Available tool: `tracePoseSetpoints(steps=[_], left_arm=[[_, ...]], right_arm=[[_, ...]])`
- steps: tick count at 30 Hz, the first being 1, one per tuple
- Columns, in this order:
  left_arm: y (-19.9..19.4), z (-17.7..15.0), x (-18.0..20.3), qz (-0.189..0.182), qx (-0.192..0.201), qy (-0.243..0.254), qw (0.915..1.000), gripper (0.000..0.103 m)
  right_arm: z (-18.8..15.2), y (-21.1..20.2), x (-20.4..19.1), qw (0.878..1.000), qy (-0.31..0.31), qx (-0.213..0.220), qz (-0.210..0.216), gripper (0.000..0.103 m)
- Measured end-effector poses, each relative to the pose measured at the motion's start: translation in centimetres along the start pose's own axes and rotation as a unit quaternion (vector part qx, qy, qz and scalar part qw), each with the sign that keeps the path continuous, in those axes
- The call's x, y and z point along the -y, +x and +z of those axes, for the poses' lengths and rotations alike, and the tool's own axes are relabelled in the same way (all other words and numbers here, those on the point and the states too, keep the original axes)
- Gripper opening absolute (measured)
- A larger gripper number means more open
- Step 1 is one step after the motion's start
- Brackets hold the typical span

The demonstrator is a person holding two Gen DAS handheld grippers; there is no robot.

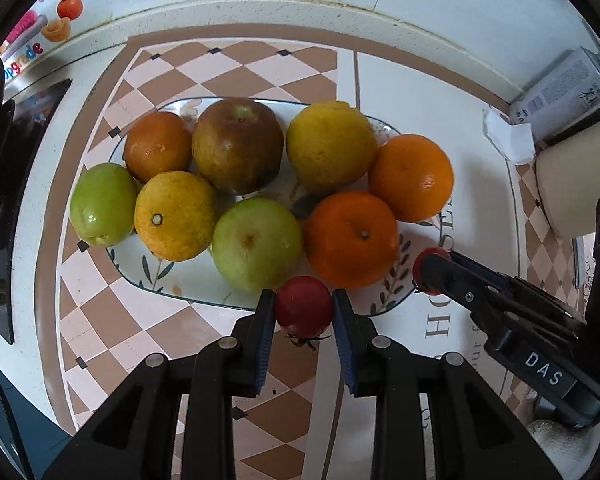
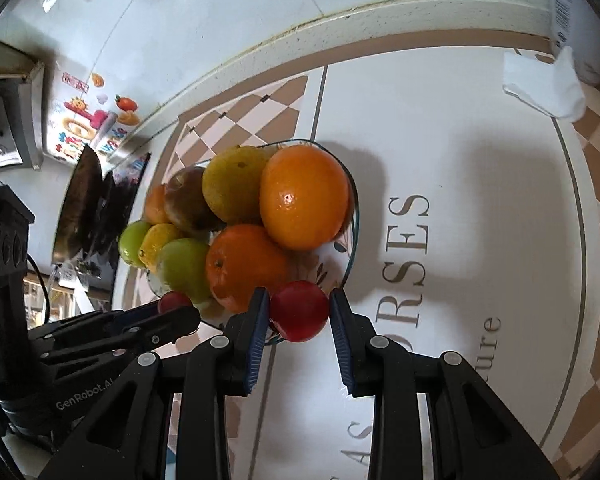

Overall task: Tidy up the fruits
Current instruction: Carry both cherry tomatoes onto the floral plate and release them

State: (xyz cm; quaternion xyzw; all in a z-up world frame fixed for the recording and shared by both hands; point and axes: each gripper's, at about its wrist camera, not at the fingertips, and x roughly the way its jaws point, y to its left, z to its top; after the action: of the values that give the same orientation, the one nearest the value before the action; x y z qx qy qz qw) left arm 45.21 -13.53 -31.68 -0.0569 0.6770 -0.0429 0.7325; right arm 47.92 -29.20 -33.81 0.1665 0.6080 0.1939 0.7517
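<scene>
A leaf-patterned plate (image 1: pixel 188 292) holds several oranges, yellow citrus, green fruits and a brown apple (image 1: pixel 238 145). My left gripper (image 1: pixel 303 312) is shut on a small red tomato (image 1: pixel 303 310) at the plate's near rim. My right gripper (image 2: pixel 299 312) is shut on a second red tomato (image 2: pixel 299 310) at the plate's right rim (image 2: pixel 350 264). In the left wrist view the right gripper (image 1: pixel 432 272) comes in from the right, its tomato partly showing. In the right wrist view the left gripper (image 2: pixel 176 306) shows at the lower left with its tomato.
The plate sits on a checkered and lettered tablecloth (image 1: pixel 440 100). A crumpled white tissue (image 1: pixel 508 136), a labelled bottle (image 1: pixel 560 88) and a cream container (image 1: pixel 568 188) stand at the right. A dark pan (image 2: pixel 88 208) and a colourful box (image 1: pixel 40 40) are at the left.
</scene>
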Motion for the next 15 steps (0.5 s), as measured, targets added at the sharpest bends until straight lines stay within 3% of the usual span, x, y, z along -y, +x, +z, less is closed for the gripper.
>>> tracePoseSetpoints(steps=[6, 8, 15], left_arm=[[0.4, 0.1, 0.3, -0.008, -0.005, -0.001, 1.0, 0.026], [0.6, 0.2, 0.2, -0.017, -0.01, -0.005, 0.9998, 0.027], [0.7, 0.6, -1.3, -0.053, -0.024, -0.054, 0.9969, 0.031]], right_arm=[[0.2, 0.3, -0.5, 1.0, -0.021, -0.008, -0.002, 0.036], [0.1, 0.2, -0.6, 1.0, -0.022, -0.009, -0.005, 0.051], [-0.4, -1.2, -0.2, 1.0, -0.007, 0.007, -0.003, 0.063]])
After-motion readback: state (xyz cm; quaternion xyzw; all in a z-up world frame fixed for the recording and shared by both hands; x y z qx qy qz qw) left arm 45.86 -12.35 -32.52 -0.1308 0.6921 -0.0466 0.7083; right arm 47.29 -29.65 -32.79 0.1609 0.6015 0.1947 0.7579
